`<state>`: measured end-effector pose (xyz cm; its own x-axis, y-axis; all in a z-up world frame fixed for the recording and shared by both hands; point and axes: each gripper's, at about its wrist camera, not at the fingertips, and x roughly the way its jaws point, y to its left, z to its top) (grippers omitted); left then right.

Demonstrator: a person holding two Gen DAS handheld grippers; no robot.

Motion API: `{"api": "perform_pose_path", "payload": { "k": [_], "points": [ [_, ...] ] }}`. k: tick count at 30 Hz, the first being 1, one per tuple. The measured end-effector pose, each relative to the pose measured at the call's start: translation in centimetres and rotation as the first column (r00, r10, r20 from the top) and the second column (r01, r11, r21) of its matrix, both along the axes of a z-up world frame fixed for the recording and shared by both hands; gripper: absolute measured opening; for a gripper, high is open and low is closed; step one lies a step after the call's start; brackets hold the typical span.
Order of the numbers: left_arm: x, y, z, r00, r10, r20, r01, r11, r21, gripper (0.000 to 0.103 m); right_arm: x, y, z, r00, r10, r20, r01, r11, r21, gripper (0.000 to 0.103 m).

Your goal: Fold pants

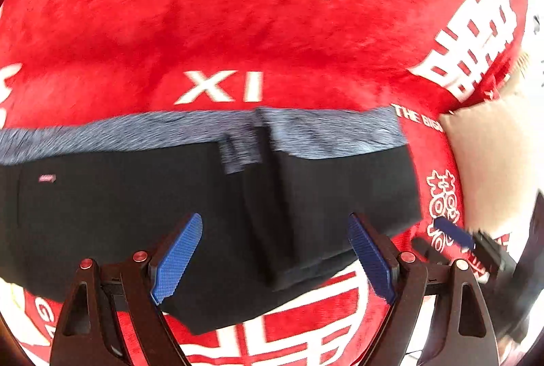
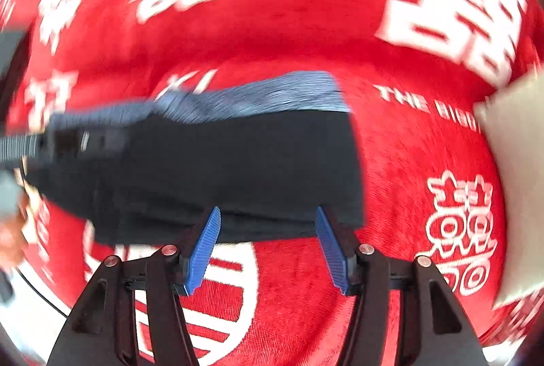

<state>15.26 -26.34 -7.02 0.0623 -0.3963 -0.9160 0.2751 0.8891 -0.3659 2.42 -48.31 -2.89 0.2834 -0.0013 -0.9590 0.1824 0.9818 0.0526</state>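
Black pants [image 1: 136,213] lie folded across a red blanket [image 1: 238,36], their grey-blue waistband [image 1: 333,135] along the far edge. My left gripper [image 1: 273,218] hovers open above the near half of the pants, with a lengthwise fold ridge between its blue pads and no cloth pinched. In the right wrist view the pants [image 2: 238,162] end at a straight right edge. My right gripper [image 2: 268,211] stands open at their near hem, and the pads are not pressing on the cloth. One blue pad [image 1: 454,233] of the right gripper shows at the right of the left wrist view.
The red blanket [image 2: 306,26] carries large white characters and covers the whole surface. A beige cushion-like thing [image 1: 493,162] lies at the right edge, also seen as a beige cushion [image 2: 516,179]. Part of a hand [image 2: 10,230] and dark gripper parts blur at the left.
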Motion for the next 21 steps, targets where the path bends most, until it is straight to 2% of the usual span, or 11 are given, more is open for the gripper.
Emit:
{"api": "perform_pose_path", "payload": {
  "k": [3,4,6,7,9,13,15,16,19,21],
  "points": [
    [0.2,-2.4,-1.0,0.998,-0.062,-0.028,0.063,0.998,0.029,0.088,1.9,-5.0,0.4,0.990,-0.140,-0.015,0.141,0.982,0.130,0.062],
    [0.2,-2.9,-1.5,0.997,-0.071,-0.036,0.073,0.996,0.044,0.084,2.8,-6.6,0.3,0.985,-0.171,-0.031,0.174,0.968,0.182,0.062],
    [0.1,-3.6,-2.7,0.995,-0.072,-0.074,0.076,0.995,0.061,0.049,5.1,-9.2,-0.4,0.977,-0.201,-0.076,0.213,0.948,0.235,0.062],
    [0.1,-3.9,-3.5,0.993,-0.064,-0.101,0.072,0.994,0.079,0.047,6.4,-10.3,-0.7,0.974,-0.204,-0.102,0.223,0.944,0.241,0.062],
    [-0.2,-4.1,-4.1,0.993,-0.056,-0.103,0.067,0.992,0.108,0.039,9.2,-11.7,-1.1,0.971,-0.201,-0.131,0.227,0.946,0.233,0.062],
    [-1.3,-4.5,-4.5,0.996,-0.054,-0.073,0.065,0.986,0.154,0.039,13.8,-12.2,-2.4,0.973,-0.156,-0.170,0.190,0.959,0.210,0.062],
    [-1.9,-4.8,-4.6,0.997,-0.054,-0.055,0.063,0.982,0.177,0.039,15.7,-12.0,-4.1,0.969,-0.144,-0.202,0.188,0.958,0.218,0.062],
    [-2.1,-4.9,-4.6,0.998,-0.051,-0.045,0.059,0.981,0.186,0.039,16.3,-11.7,-4.8,0.967,-0.136,-0.216,0.184,0.957,0.222,0.059],
    [-2.5,-5.2,-4.6,0.998,-0.048,-0.028,0.052,0.977,0.206,0.039,17.4,-10.0,-8.5,0.941,-0.049,-0.334,0.116,0.976,0.184,0.028],
    [-2.8,-5.5,-4.7,0.998,-0.048,-0.027,0.052,0.976,0.212,0.039,17.3,-9.9,-9.0,0.938,-0.045,-0.343,0.105,0.982,0.156,0.027]
  ]
}}
